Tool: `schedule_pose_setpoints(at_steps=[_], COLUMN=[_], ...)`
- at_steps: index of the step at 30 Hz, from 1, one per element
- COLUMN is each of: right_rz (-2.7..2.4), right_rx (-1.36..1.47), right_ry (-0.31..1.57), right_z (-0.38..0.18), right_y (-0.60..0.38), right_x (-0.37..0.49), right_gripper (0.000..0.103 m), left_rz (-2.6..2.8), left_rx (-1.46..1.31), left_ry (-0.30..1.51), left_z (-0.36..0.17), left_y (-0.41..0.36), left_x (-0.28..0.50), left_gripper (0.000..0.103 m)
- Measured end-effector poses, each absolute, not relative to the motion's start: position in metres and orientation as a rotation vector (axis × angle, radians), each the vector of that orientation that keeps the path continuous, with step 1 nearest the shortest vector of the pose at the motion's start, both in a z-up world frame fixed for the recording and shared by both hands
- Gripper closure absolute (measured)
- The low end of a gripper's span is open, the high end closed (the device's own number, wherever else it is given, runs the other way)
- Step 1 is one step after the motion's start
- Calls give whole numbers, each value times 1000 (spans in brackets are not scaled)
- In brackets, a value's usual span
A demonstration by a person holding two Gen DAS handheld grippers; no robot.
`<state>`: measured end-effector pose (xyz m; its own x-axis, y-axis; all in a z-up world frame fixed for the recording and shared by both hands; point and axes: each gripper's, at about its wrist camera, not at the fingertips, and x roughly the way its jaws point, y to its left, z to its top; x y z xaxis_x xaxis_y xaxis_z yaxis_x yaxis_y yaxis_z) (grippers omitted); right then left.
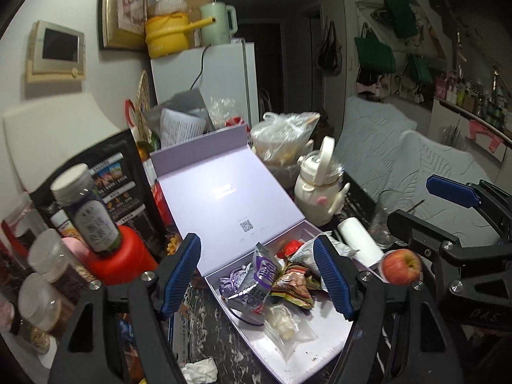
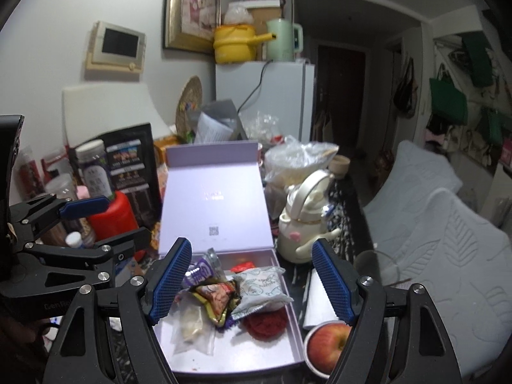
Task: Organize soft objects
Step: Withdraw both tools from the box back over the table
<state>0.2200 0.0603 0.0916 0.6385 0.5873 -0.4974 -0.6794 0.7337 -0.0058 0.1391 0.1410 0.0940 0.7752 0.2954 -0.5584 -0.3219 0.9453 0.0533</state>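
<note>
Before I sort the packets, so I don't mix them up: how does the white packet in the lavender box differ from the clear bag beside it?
The white packet is opaque and printed with small drawings; the clear bag is see-through, showing pale contents. The white packet lies at the box's right side, the clear bag toward its left front. Both are soft pouches lying loose inside.

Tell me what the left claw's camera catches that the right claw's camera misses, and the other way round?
Only the left wrist view shows a crumpled white tissue near the box and a white paper roll. Only the right wrist view shows the red crocheted piece inside the box. Both share the open lilac box, its snack packets, the apple and the cream kettle.
</note>
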Motion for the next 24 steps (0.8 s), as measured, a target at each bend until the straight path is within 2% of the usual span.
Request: schedule_pose_setpoints(at_steps=[12, 15, 17, 24], right_rz=[675, 665, 655, 638], right_rx=[-196, -192, -185, -165], right_ry=[360, 344, 338, 359], right_z=[128, 131, 131, 120], right_y=[14, 3, -3, -22], right_x=[143, 125, 114, 83], right_gripper=[23, 23, 17, 15], left_rz=[304, 296, 296, 274], left_rx=[-11, -16, -15, -20], left_ry=[499, 485, 479, 492], left_z=[125, 125, 123, 112], left_y=[101, 94, 89, 76], left_x=[71, 54, 44, 16], left_gripper=[30, 24, 22, 22])
